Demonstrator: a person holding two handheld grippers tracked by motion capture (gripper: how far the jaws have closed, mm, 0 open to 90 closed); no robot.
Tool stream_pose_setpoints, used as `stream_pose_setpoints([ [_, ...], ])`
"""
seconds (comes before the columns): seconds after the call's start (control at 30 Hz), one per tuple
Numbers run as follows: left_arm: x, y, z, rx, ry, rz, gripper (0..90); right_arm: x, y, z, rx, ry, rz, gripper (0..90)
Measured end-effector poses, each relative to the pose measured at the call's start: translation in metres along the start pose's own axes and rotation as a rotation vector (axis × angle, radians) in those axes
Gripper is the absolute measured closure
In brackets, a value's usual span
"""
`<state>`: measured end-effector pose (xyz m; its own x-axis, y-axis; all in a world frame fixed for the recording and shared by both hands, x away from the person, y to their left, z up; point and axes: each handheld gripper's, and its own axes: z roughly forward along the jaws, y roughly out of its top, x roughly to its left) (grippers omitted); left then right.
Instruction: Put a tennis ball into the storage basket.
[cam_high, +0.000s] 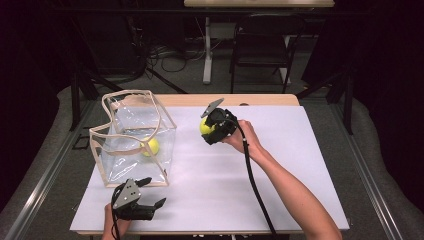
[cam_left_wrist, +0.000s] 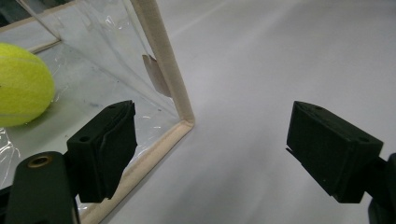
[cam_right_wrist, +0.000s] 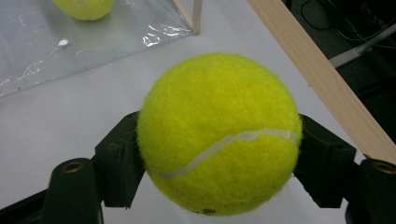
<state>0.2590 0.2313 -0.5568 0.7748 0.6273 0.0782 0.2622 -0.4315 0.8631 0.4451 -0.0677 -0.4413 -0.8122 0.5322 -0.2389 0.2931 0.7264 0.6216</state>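
Note:
A clear plastic bag (cam_high: 135, 140) with beige trim stands open at the table's left, and one yellow tennis ball (cam_high: 150, 146) lies inside it. My right gripper (cam_high: 209, 127) is shut on a second tennis ball (cam_right_wrist: 219, 133), held above the white table to the right of the bag. The jaws press that ball from both sides. My left gripper (cam_high: 152, 192) stands open near the front edge, just in front of the bag's near corner (cam_left_wrist: 184, 123), with nothing between its jaws. The ball in the bag (cam_left_wrist: 21, 84) appears through the clear wall.
A white sheet (cam_high: 280, 175) covers the table, with a wooden strip (cam_high: 260, 100) along its far edge. A dark folding chair (cam_high: 262, 45) and a table leg (cam_high: 206, 50) stand beyond. The right gripper's cable (cam_high: 255, 185) trails along the forearm.

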Motion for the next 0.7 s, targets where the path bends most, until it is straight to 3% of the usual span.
stream_pose_setpoints([
  [0.7,0.0,0.0,0.0,0.001,0.0,-0.001,16.0,-0.001,0.029,-0.014,-0.019,-0.008,-0.032,26.2],
])
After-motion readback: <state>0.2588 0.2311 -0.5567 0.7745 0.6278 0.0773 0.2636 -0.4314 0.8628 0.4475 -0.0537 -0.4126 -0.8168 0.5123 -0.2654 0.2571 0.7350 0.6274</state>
